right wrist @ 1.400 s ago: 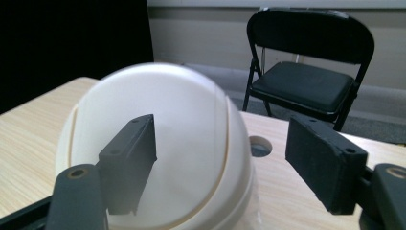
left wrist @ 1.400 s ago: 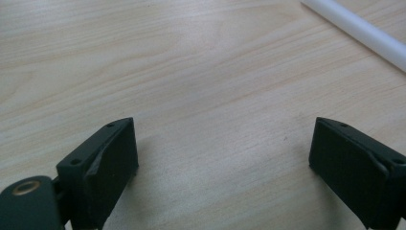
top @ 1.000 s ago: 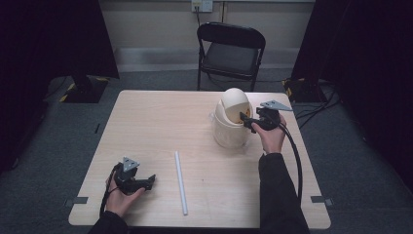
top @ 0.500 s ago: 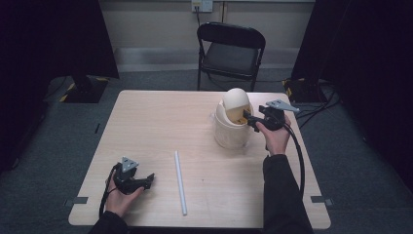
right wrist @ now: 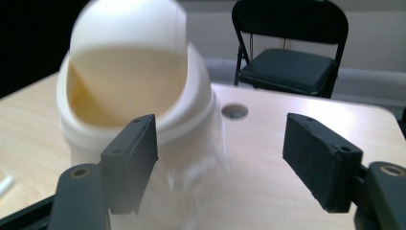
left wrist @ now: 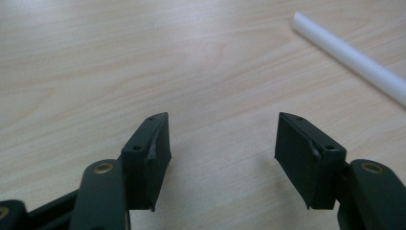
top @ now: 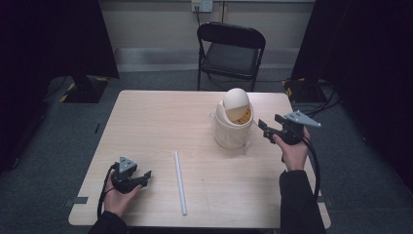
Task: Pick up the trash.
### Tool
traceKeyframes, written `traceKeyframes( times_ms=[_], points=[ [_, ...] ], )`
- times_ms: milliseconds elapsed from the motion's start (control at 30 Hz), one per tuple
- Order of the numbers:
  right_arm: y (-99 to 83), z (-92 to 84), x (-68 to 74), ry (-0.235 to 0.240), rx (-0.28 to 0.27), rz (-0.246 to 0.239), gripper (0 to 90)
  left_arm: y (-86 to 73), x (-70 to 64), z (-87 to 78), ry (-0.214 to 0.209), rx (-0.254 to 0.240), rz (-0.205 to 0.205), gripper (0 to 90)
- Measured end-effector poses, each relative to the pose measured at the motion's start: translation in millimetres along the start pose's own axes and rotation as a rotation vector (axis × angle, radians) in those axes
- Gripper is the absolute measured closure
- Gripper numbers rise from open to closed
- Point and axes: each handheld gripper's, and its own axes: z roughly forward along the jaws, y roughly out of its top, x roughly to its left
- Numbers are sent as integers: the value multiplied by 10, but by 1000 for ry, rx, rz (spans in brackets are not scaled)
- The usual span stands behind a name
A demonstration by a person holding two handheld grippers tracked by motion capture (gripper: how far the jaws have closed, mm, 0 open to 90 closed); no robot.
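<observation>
Right gripper (top: pixel 267 130) sits just beside the small cream bin (top: pixel 234 127) near the table's (top: pixel 160 112) right edge, jaws apart and empty, lined up on the bin's side; in the right gripper view the bin (right wrist: pixel 139 124) is close in front of the jaws (right wrist: pixel 218 158), slightly left of centre. Swing lid (top: pixel 237 102) is tipped, so the opening faces the person's right and something yellowish shows inside; can't tell what it is. My read: the hand is held low and level with the bin wall so it can either steady the body or work the lid, no contact visible right now. Left gripper (top: pixel 141 179) rests near the front-left corner of the table, jaws also apart, nothing between them; the left gripper view has bare wood grain under the jaws (left wrist: pixel 222 158). White tube (top: pixel 180 183) lies flat, roughly parallel to the table's side edges, toward the front edge, just right of the left gripper but apart from it; likely the next thing to pick. Table is light wood laminate with rounded corners and a cable hole near the far right corner (right wrist: pixel 234 111). Room: grey floor, black folding chair (top: pixel 229 48) beyond the far edge, dark curtains either side, wall socket on the back wall.
</observation>
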Motion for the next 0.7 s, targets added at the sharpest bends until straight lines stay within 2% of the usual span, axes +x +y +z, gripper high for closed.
traceKeyframes(
  times_ms=[67, 100, 200, 467, 500, 533, 567, 633, 667, 700],
  points=[
    [-47, -21, 0, 0, 6, -1, 274, 24, -11, -26, 0, -6, 7, 375],
    [-198, -86, -13, 0, 29, -5, 275, 43, -27, -46, -5, -15, 3, 385],
    [-400, -164, -35, -3, 55, 11, 276, 79, -57, -78, -20, -28, -12, 399],
    [-819, -276, -99, -31, 121, 22, 287, 178, -167, -58, -42, -34, -10, 422],
    [-819, -276, -99, -31, 121, 22, 287, 194, -197, -46, -46, -33, -12, 422],
    [-874, -285, -111, -47, 151, 7, 288, 226, -270, -16, -58, -30, -8, 433],
    [-901, -290, -113, -52, 157, 5, 289, 226, -270, -16, -58, -30, -8, 437],
    [-946, -302, -118, -53, 175, 3, 290, 273, -409, 45, -80, -16, 7, 443],
    [-963, -309, -123, -57, 181, -1, 291, 273, -409, 45, -80, -16, 7, 445],
    [-976, -317, -126, -60, 184, -1, 291, 294, -521, 103, -92, -1, 17, 447]
  ],
)
